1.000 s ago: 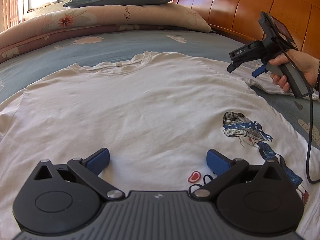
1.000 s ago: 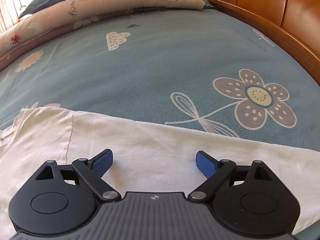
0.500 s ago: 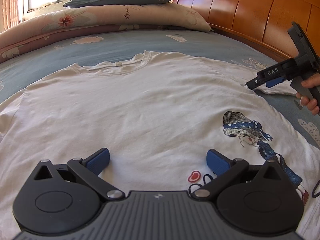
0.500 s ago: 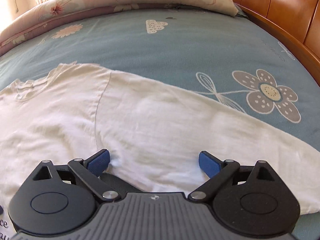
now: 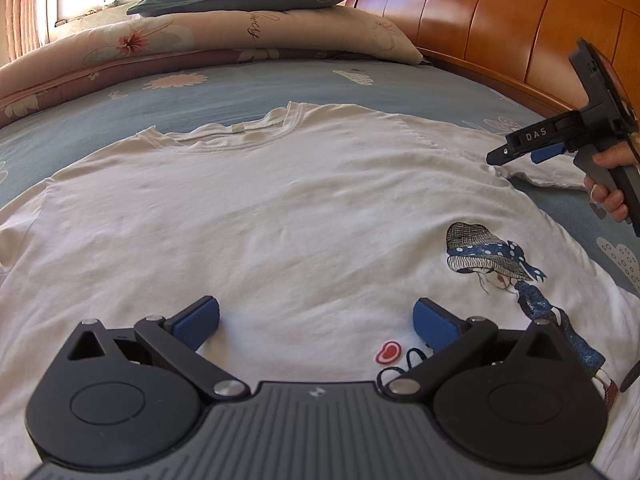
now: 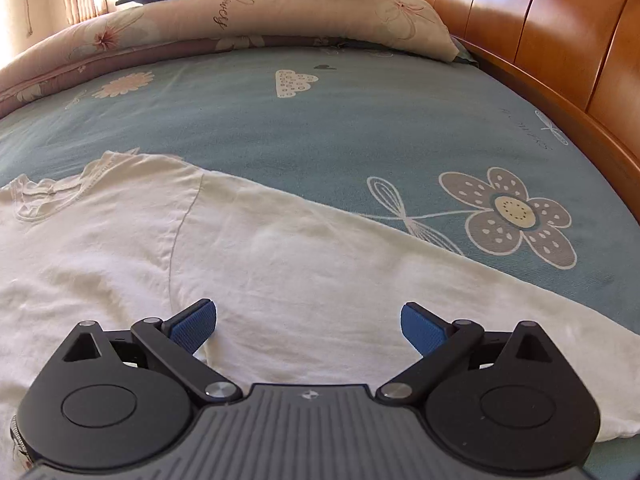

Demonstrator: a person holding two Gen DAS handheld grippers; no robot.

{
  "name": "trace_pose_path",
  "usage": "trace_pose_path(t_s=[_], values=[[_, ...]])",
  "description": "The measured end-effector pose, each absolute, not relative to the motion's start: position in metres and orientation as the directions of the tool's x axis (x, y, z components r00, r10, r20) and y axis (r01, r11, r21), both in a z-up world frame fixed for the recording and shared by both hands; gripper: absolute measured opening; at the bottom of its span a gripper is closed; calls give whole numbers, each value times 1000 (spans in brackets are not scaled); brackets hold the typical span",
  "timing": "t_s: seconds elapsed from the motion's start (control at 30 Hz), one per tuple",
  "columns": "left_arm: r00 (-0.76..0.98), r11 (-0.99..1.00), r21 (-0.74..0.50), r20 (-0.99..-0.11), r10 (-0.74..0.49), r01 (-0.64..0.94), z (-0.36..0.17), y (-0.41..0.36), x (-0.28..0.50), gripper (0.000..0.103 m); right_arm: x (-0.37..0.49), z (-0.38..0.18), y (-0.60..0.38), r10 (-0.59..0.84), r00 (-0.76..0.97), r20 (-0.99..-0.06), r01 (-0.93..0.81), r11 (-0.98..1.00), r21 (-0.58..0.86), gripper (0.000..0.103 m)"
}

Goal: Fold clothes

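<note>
Broadly, a blue bedsheet [image 5: 248, 92] printed with flowers covers the bed, bounded by a wooden headboard [image 5: 500, 12] and stacked pillows [image 5: 248, 28]. Upon it a white T-shirt [image 5: 280, 208] lies flat and face up, neckline [image 5: 236, 136] toward the pillows, its fabric lightly creased. Its right sleeve [image 6: 360, 280] stretches out over the sheet, shoulder seam visible. A printed figure [image 5: 504, 268] in a dotted blue hat marks the shirt's lower side, with a small red heart [image 5: 387, 353] beside it. Left gripper [image 5: 316, 320]: jaws spread wide above the shirt's lower body, gripping nothing. Right gripper [image 6: 308, 324]: jaws spread wide over the sleeve near the armpit, empty; a hand [image 5: 610, 184] holds its handle in the left wrist view
</note>
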State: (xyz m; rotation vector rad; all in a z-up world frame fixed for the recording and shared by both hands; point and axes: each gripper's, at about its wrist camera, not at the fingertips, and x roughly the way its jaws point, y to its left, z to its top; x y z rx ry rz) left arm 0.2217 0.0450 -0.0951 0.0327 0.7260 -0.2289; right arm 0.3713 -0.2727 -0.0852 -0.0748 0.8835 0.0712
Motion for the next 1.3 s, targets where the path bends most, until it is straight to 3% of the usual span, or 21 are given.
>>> trace_pose_path(t_s=[0.23,0.33,0.5,0.77,1.07,1.3], values=[[723,975,-53,-662,-197,218,-95,46,222,102,334,-82,-297,50,609,-792,-96,995,-11,103],[724,975,-51,-662,-195,216,-95,45,222,102,324,-69,-311,51,654,-755,-81,997,-3,103],[725,975,-49,-661,-194,216,-95,44,222,102,341,-72,-352,48,673,-738,43,994,103,103],[726,975,-48,-659,-195,218,-96,45,222,102,302,-90,-392,-52,669,-742,61,998,-15,103],[727,975,-47,-658,-194,218,-96,44,223,102,303,-68,-461,-107,723,-682,269,954,136,103],[731,974,-46,-653,-197,221,-97,44,223,102,337,-99,-471,-220,683,-697,288,958,-20,103]])
